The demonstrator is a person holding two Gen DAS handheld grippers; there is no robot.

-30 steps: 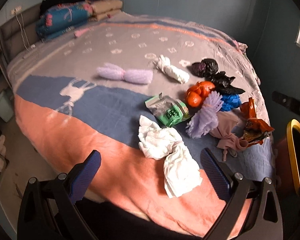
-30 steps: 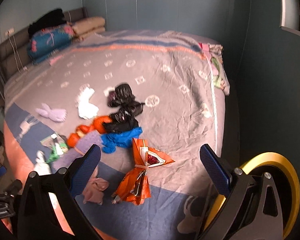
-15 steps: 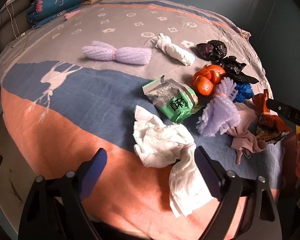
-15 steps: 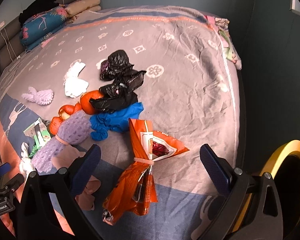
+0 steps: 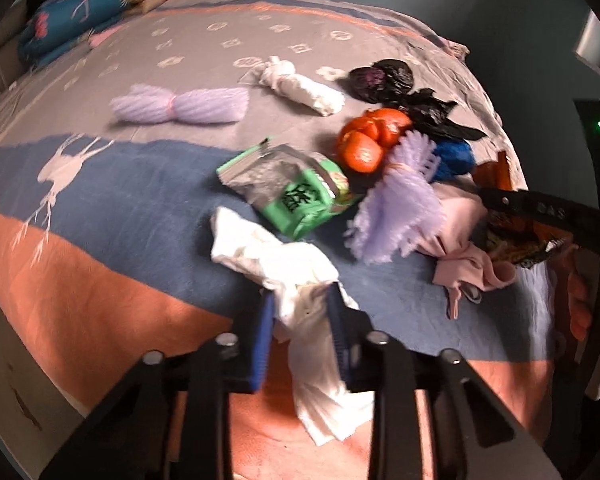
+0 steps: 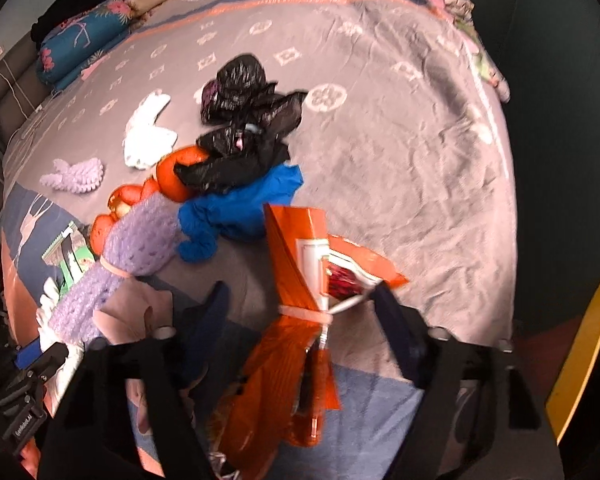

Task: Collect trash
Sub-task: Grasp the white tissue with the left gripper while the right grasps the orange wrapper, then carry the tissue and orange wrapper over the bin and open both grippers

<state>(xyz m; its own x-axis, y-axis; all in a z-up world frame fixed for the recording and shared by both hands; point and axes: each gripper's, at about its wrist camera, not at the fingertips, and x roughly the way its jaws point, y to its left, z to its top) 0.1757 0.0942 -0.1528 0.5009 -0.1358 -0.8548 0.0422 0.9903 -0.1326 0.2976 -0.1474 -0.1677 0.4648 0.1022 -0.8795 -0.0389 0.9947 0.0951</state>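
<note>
The left gripper (image 5: 300,312) is clenched on a crumpled white tissue (image 5: 276,256) at the near edge of the bed (image 5: 100,208). Its blue pads pinch the tissue at its narrow waist, with a loose tail hanging down past the jaws. The right gripper (image 6: 300,308) has its jaws spread wide on either side of an orange snack bag (image 6: 300,264), whose middle is cinched by a pale band; the pads do not appear to touch it yet.

The rest of the trash lies in a loose heap toward the near right part of the bed: a green wrapper (image 5: 296,196), orange peel (image 5: 364,140), a purple foam net (image 5: 400,208), a blue bag (image 6: 240,208), black bags (image 6: 244,128) and a pink rag (image 5: 468,240). Farther left sit a second purple net (image 5: 180,106) and a knotted white tissue (image 5: 300,88). A yellow-rimmed bin (image 6: 584,348) shows at the right edge.

All of this looks light and limp. The tissue is soft and should compress easily, though it may tear or slip if only a thin fold is caught, so the bunched waist is a sound hold. The snack bag looks slick and crinkly; the banded neck is probably the firmest place to close on, since the flared ends would likely slide out.
</note>
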